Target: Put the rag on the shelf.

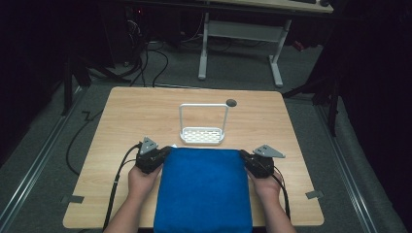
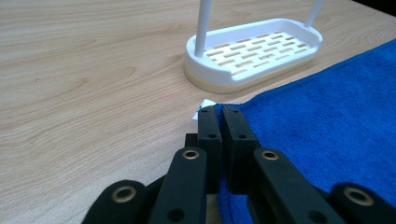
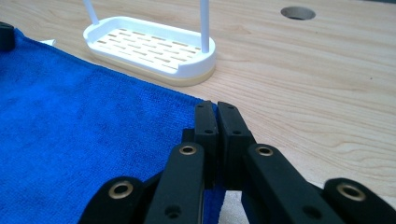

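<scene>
Right at the near edge of the light wooden table [image 1: 126,116] sits a bright blue, fuzzy microfibre towel [image 1: 204,189], spread flat with its front hanging off toward the person. Left gripper [image 1: 163,154] is clamped on the far-left corner of the cloth, and you can see the fabric sandwiched between the jaws in its own view. Right gripper [image 1: 244,158] is pinching the far-right corner the same way, so both are clenched on towel. That held far edge runs side to side between the hands, each equally near its corner. Just beyond it stands a white slotted plastic rack with a tall wire loop handle [image 1: 202,135], close to the edge, so any fold or lift needs to mind that, I reckon.
</scene>
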A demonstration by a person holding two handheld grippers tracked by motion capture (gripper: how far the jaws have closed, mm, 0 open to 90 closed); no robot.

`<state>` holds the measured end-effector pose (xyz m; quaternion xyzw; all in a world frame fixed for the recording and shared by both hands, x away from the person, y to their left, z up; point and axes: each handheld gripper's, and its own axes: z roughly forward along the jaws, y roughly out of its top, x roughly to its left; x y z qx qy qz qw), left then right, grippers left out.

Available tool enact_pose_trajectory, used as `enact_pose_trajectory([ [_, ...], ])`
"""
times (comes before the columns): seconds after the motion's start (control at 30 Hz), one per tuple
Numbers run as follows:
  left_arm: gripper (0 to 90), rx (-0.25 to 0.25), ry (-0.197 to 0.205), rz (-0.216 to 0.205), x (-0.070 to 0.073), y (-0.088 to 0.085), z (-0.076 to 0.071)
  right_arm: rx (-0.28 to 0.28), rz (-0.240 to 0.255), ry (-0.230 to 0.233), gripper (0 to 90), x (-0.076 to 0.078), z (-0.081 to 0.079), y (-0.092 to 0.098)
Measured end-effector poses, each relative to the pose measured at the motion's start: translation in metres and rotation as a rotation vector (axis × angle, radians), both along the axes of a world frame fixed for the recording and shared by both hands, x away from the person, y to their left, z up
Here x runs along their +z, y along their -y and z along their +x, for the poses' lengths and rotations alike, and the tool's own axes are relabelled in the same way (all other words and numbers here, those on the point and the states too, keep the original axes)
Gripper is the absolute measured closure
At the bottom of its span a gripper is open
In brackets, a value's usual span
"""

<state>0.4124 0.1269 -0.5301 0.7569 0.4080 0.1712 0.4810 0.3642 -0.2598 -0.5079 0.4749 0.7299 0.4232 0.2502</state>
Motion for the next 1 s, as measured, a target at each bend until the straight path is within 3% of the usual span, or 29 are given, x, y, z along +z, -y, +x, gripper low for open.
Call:
enact_pose_trajectory([
  [0.33,87.1,0.000,0.022,-0.009,0.002,-0.002,-0.003,0.014,0.024,0.037,88.0,0.007,-0.005,-0.001],
  [0.5,87.5,0.014,0.044,-0.062,0.007,-0.007,-0.007,0.016,0.028,0.077,88.0,0.015,-0.010,-0.003],
  [0.83,87.6,0.032,0.147,-0.126,0.038,-0.011,-0.024,0.013,0.064,0.162,88.0,0.029,-0.018,-0.001],
  [1.0,87.6,0.038,0.187,-0.128,0.052,-0.010,-0.033,0.015,0.078,0.204,88.0,0.038,-0.022,-0.001],
])
